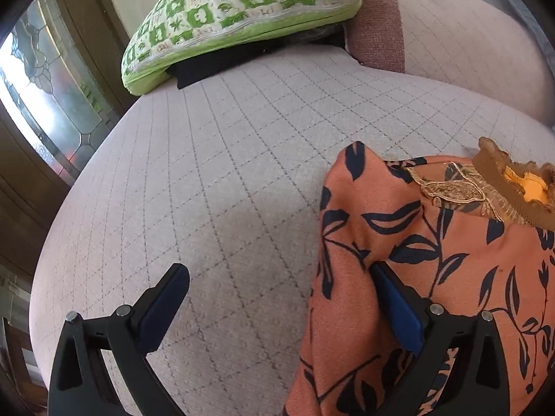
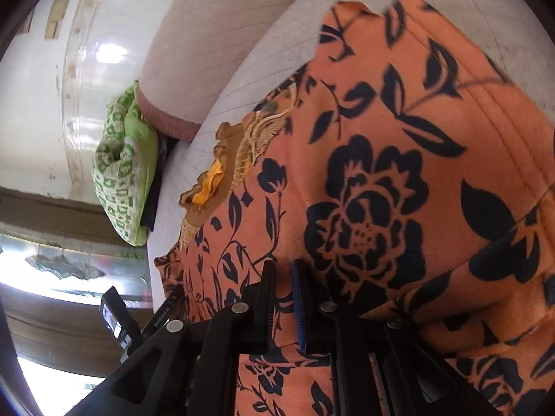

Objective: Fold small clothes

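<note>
Orange floral garment [image 1: 433,277] edge beside bare quilted sofa seat [image 1: 225,173], left tongs [image 1: 281,277] spread wide, one finger under cloth, right tongs [image 2: 284,274] clenched on garment fold.

The left wrist view is taken from low over the quilted sofa seat [image 1: 222,180], faced forward along the left gripper [image 1: 277,298], whose fingers are seen wide apart at the bottom edge. The green patterned cushion [image 1: 242,10] is seen far ahead, and the orange floral garment [image 1: 451,260] close at the right. The right wrist view is rolled sideways and held very near the same garment [image 2: 399,173], which fills most of it. The cushion [image 2: 121,173] and seat [image 2: 215,131] are shared by both views.
</note>
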Motion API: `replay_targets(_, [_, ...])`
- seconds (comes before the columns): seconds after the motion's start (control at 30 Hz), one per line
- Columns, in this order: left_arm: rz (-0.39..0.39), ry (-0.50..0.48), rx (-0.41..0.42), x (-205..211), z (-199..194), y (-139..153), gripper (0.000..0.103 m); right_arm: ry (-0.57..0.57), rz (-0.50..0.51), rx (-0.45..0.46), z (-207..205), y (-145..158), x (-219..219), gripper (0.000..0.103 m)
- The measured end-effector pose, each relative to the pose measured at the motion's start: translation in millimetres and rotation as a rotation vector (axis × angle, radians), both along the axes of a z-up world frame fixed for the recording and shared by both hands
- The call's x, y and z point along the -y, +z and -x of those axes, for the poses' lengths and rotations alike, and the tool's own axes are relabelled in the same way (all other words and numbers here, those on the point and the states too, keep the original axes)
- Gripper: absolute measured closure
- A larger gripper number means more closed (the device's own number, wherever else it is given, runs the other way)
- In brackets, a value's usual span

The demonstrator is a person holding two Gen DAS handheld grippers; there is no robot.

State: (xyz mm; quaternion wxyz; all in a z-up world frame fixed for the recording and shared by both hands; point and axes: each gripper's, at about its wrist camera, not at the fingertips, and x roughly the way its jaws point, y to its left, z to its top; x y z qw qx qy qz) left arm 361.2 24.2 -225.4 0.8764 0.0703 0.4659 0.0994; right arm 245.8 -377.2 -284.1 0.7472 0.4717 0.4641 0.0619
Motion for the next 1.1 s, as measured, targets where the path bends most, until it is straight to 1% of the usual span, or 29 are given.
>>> replay_targets(0.07, [0.031,0.005,-0.007,-11,-3,2,0.0,-0.076,0.049,0.053,8,15,21,0.09])
replay_targets(0.1, [0.042,0.009,-0.009,-13,-2,3,0.0,-0.136,0.087,0.088,15,24,37,0.09])
replay_targets(0.13, [0.056,0.014,-0.012,-15,-2,3,0.0,-0.186,0.105,0.114,20,28,50,0.09])
replay_targets(0.2, [0.075,0.022,-0.017,-16,0,2,0.0,-0.296,0.103,0.162,32,32,78,0.089])
replay_targets(0.23, [0.083,0.027,-0.018,-17,0,2,0.0,-0.322,0.082,0.169,32,30,85,0.089])
replay_targets(0.27, [0.093,0.034,-0.02,-18,1,2,0.0,-0.329,0.058,0.168,32,25,89,0.089])
replay_targets(0.3, [0.101,0.038,-0.022,-18,1,1,0.0,-0.308,0.037,0.146,27,17,89,0.089])
replay_targets(0.33, [0.106,0.04,-0.023,-20,0,0,0.0,-0.269,0.04,0.09,19,7,85,0.089])
replay_targets(0.37, [0.111,0.042,-0.025,-20,0,0,0.0,-0.244,0.077,0.014,12,-2,81,0.089])
replay_targets(0.4, [0.121,0.046,-0.03,-22,0,0,0.0,-0.254,0.111,0.007,11,-6,76,0.091])
replay_targets(0.5, [0.172,0.074,-0.055,-28,3,3,0.0,-0.262,0.131,0.009,8,6,72,0.09])
replay_targets(0.57, [0.181,0.077,-0.067,-27,7,8,0.0,-0.248,0.14,0.036,8,13,66,0.089])
replay_targets(0.67, [0.178,0.055,-0.051,-17,18,19,0.0,-0.181,0.127,0.078,-3,20,36,0.089])
replay_targets(0.77, [0.223,-0.003,-0.052,-4,28,26,0.0,-0.031,0.135,0.106,-17,26,-9,0.089])
replay_targets(0.83, [0.225,-0.036,-0.057,5,34,26,0.0,0.07,0.144,0.105,-25,26,-40,0.089])
replay_targets(0.9, [0.196,-0.081,-0.066,16,38,23,0.0,0.167,0.176,0.07,-26,19,-63,0.089])
replay_targets(0.97, [0.108,-0.097,-0.097,24,35,13,0.0,0.285,0.237,0.007,-26,10,-84,0.087])
replay_targets(1.0, [0.079,-0.093,-0.111,24,33,8,0.0,0.318,0.282,0.025,-25,12,-89,0.089])
replay_targets(1.03, [0.102,-0.097,-0.113,19,32,5,0.0,0.348,0.302,0.031,-24,15,-90,0.089])
replay_targets(1.1, [0.154,-0.07,-0.131,7,28,4,0.0,0.398,0.279,-0.01,-19,13,-81,0.09])
